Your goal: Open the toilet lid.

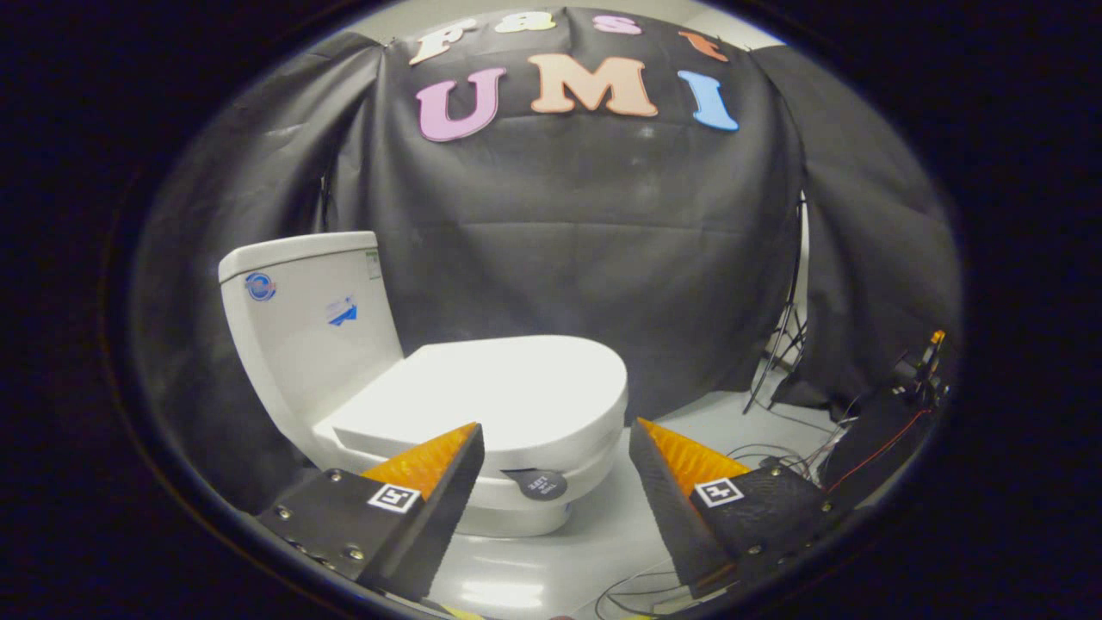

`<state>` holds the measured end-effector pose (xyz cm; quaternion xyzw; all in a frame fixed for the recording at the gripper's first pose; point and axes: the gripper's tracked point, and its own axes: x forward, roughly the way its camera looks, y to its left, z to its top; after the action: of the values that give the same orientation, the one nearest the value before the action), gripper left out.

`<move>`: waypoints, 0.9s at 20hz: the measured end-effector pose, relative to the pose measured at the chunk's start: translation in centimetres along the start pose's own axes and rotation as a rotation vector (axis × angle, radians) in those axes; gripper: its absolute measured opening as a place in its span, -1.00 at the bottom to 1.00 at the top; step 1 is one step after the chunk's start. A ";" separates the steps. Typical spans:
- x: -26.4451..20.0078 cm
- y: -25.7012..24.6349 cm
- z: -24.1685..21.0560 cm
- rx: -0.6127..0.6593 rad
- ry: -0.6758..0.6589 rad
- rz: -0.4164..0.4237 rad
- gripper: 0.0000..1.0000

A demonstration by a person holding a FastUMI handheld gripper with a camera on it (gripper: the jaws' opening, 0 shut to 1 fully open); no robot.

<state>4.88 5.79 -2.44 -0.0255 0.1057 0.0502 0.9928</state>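
Hovering with fingers spread wide and holding nothing, gripper [555, 439], glossy white ceramic toilet [344, 362] just ahead, flat white toilet lid [508, 392] down, closed, beyond the fingertips, pale grey floor [594, 534] beneath.

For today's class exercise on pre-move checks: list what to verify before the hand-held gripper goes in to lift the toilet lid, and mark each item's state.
1. Toilet lid closed and flat on the seat: ok.
2. Hand-held gripper open, nothing between its fingers: ok.
3. Lid's front edge in line with the gap between the fingers, just ahead: ok.
4. Fingers touching the lid: not ok, still apart.
5. Tank leaves room behind for the lid to swing up: cannot tell.
6. Cables on the floor away from the toilet: ok.
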 end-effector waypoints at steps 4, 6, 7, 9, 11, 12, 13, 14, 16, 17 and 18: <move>3.0 0.8 -2.3 0.085 0.115 0.026 1.00; 4.2 0.7 -3.1 0.106 0.151 0.027 1.00; 4.8 0.6 -3.4 0.116 0.163 0.024 1.00; 5.8 0.9 -4.3 0.143 0.191 0.025 1.00; 6.5 1.2 -5.8 0.182 0.226 0.023 1.00; 6.9 1.3 -6.4 0.207 0.246 0.025 1.00; 7.1 1.6 -6.9 0.243 0.258 0.031 1.00; 7.5 1.8 -7.5 0.285 0.276 0.035 1.00; 7.8 1.6 -8.3 0.363 0.305 0.020 0.88; 7.9 1.3 -8.4 0.401 0.312 0.026 0.75; 8.3 1.6 -8.7 0.449 0.321 0.038 0.62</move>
<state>10.93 7.61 -12.75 0.1897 0.2708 0.0394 0.9429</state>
